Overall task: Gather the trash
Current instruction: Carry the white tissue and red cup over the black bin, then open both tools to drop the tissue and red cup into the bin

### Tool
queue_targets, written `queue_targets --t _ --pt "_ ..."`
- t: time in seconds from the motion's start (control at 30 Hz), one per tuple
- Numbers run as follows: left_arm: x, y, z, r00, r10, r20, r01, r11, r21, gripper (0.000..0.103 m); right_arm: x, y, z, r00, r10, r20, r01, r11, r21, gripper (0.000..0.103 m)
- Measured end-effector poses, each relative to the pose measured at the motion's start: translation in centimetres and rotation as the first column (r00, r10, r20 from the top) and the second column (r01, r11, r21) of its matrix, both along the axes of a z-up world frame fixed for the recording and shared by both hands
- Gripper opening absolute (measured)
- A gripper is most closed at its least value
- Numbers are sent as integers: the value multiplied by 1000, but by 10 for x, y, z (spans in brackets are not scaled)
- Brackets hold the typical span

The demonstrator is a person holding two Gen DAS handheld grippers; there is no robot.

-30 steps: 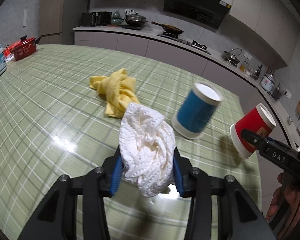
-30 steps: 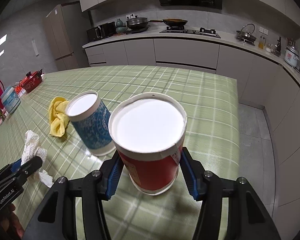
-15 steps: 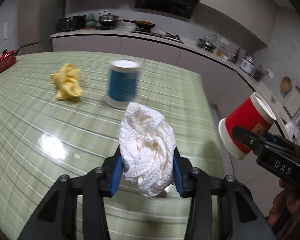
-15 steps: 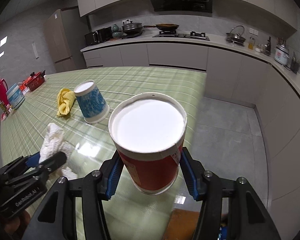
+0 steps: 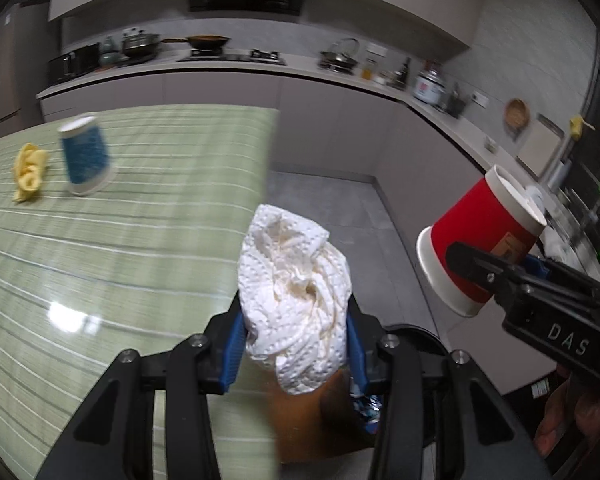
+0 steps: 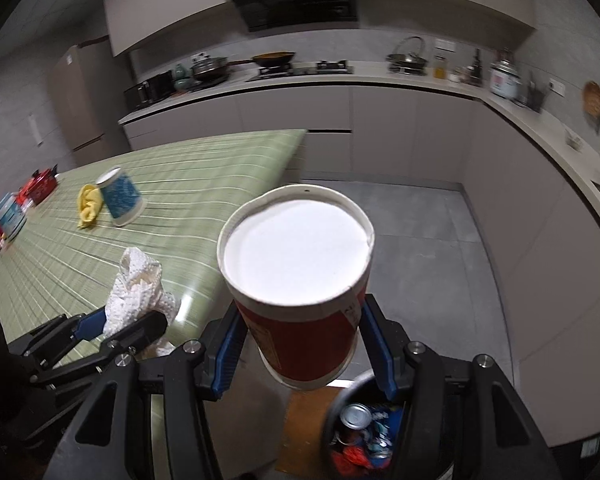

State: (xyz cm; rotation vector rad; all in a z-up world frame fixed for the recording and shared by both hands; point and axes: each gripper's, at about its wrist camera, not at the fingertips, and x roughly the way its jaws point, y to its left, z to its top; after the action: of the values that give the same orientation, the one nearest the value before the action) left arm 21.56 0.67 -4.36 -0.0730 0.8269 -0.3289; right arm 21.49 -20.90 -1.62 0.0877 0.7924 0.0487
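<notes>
**Two items in carriage, bin below**

Left gripper [image 5: 296, 344]: jaws pinching crumpled paper towel [image 5: 294, 296], past the tabletop [image 5: 120, 240] edge. Right gripper [image 6: 306, 344]: jaws clamping red paper cup [image 6: 300, 292], base-forward. Trash bin [image 6: 364, 436] sits directly beneath the right gripper, nearer it. Blue cup [image 6: 120, 196] remains on the tabletop.

Dim kitchen; glare on table [image 5: 72, 316]; motion blur; dark fisheye corners.
</notes>
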Motion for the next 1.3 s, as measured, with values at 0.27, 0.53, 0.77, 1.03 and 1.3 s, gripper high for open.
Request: queue_targets --t 0.27,0.53,0.77,1.03,1.3 --pt "-34 -68 -18 996 -83 -37 83 997 2 45 -40 -65 -17 997 -71 -34 72 997 2 58" --pt "-59 -113 -48 988 -117 -97 119 993 10 45 -71 -101 -52 991 -93 -96 95 995 12 58" --pt "-74 -136 -86 978 -108 -179 112 994 16 45 -79 -124 -95 981 -89 -174 94 995 22 58" --pt "-76 -163 -125 962 -101 -255 113 993 34 45 -65 -132 -148 962 -47 -269 57 998 30 58" --pt "-62 -180 -165 943 -89 -321 114 992 60 45 -25 -138 -194 935 3 -355 18 998 56 58"
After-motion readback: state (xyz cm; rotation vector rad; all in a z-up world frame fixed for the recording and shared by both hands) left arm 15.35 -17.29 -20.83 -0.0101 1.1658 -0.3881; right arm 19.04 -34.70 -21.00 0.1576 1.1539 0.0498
